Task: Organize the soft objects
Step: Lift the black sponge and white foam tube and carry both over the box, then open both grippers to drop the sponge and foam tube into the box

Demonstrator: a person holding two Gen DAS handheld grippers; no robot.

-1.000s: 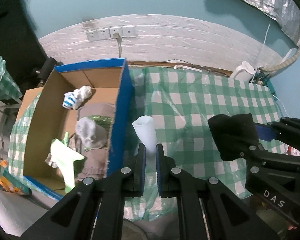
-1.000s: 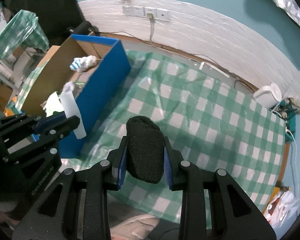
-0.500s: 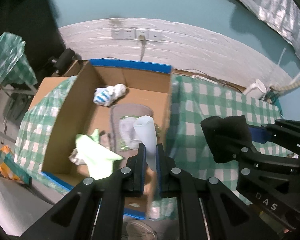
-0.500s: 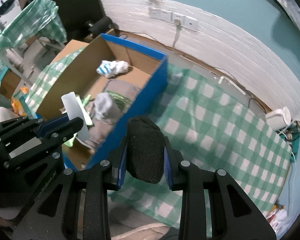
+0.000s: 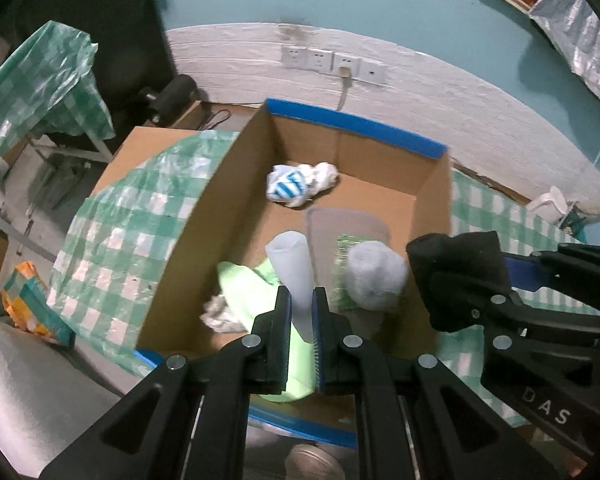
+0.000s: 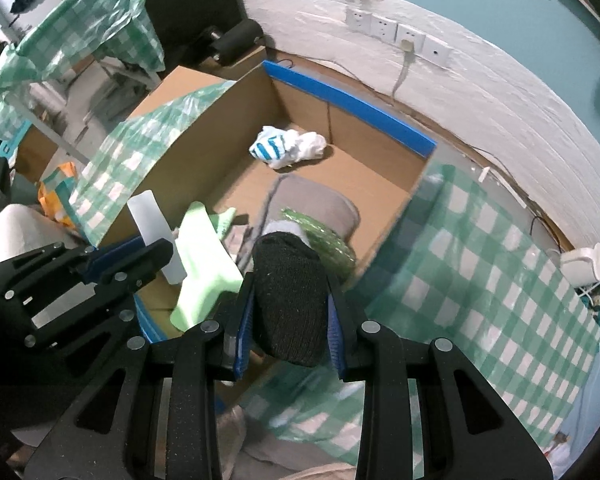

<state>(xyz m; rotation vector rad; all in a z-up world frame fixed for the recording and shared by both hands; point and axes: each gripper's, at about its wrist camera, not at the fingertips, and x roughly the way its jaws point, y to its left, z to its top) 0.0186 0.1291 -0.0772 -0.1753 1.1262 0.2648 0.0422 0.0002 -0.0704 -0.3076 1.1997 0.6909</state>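
Observation:
My left gripper [image 5: 301,300] is shut on a white sock [image 5: 292,264] and holds it above the open cardboard box [image 5: 236,184] with blue-taped rims. My right gripper [image 6: 290,308] is shut on a black sock [image 6: 290,292] and hovers over the box's near right corner. The black sock also shows in the left wrist view [image 5: 458,276], and the white sock in the right wrist view [image 6: 152,224]. Inside the box lie a blue-striped white bundle [image 5: 300,186], a grey balled sock [image 5: 376,276], a light green cloth [image 5: 256,300] and a grey-brown cloth [image 6: 320,204].
A green-checked tablecloth [image 6: 480,264] covers the table right of the box. A white kettle [image 6: 584,262] stands at its far right. Wall sockets [image 5: 332,62] sit behind the box. A plastic-covered rack [image 5: 36,84] and an orange packet [image 5: 24,292] are at the left.
Both grippers have moved left from over the tablecloth to above the box, each still holding its sock.

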